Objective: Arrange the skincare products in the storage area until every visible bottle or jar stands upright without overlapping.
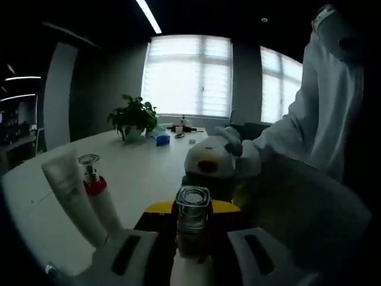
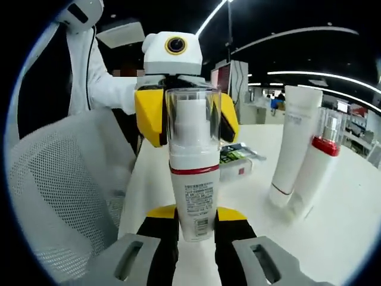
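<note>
A white bottle (image 2: 193, 179) with a clear cap and a red band stands upright at the table's near edge. My right gripper (image 2: 196, 215) is shut on its lower body, one black-and-yellow finger pressed to each side. Facing it, my left gripper (image 2: 187, 113) has its yellow jaws against both sides of the clear cap. In the left gripper view the same bottle (image 1: 192, 229) fills the gap of the left gripper (image 1: 193, 207), and the right gripper (image 1: 205, 173) sits just behind it, held by a gloved hand. A white tube (image 2: 296, 143) and a red-collared pump bottle (image 2: 318, 167) stand upright together.
A flat printed box (image 2: 235, 162) lies on the white table (image 2: 333, 238) behind the bottle. A mesh chair (image 2: 59, 196) stands off the table's edge beside a person in a white coat (image 1: 321, 119). A potted plant (image 1: 134, 119) and small items sit far down the table.
</note>
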`<action>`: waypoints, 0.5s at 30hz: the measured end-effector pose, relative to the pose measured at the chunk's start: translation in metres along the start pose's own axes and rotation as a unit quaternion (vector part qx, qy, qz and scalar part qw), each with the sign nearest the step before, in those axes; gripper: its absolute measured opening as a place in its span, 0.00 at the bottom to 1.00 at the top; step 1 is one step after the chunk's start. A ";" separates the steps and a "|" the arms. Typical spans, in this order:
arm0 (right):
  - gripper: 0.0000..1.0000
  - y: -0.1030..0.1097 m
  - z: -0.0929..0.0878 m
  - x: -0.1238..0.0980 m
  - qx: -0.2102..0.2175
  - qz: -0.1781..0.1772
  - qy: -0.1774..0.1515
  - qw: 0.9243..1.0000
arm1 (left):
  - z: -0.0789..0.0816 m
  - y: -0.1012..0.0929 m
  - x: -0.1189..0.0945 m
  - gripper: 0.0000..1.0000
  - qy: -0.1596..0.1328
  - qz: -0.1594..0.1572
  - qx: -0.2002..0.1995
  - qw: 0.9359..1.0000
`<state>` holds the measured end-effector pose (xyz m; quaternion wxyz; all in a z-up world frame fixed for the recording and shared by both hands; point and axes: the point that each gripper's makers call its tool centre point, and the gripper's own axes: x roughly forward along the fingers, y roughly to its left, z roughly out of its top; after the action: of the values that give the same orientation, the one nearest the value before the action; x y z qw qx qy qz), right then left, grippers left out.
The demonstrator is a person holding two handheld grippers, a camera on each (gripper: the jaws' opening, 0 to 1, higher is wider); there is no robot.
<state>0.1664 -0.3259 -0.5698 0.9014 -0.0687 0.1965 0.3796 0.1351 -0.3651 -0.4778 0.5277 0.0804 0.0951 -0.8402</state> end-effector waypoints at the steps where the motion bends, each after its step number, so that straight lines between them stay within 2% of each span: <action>1: 0.14 -0.001 -0.001 0.001 -0.001 -0.001 -0.001 1.000 | -0.001 0.001 0.001 0.14 0.000 0.001 0.000 1.000; 15: 0.14 -0.020 -0.015 0.008 0.000 0.000 0.006 1.000 | -0.015 0.022 0.003 0.14 -0.007 0.023 -0.012 1.000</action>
<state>0.1812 -0.3386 -0.5872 0.9002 -0.0711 0.2017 0.3794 0.1541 -0.3733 -0.4945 0.5485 0.0704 0.0990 -0.8273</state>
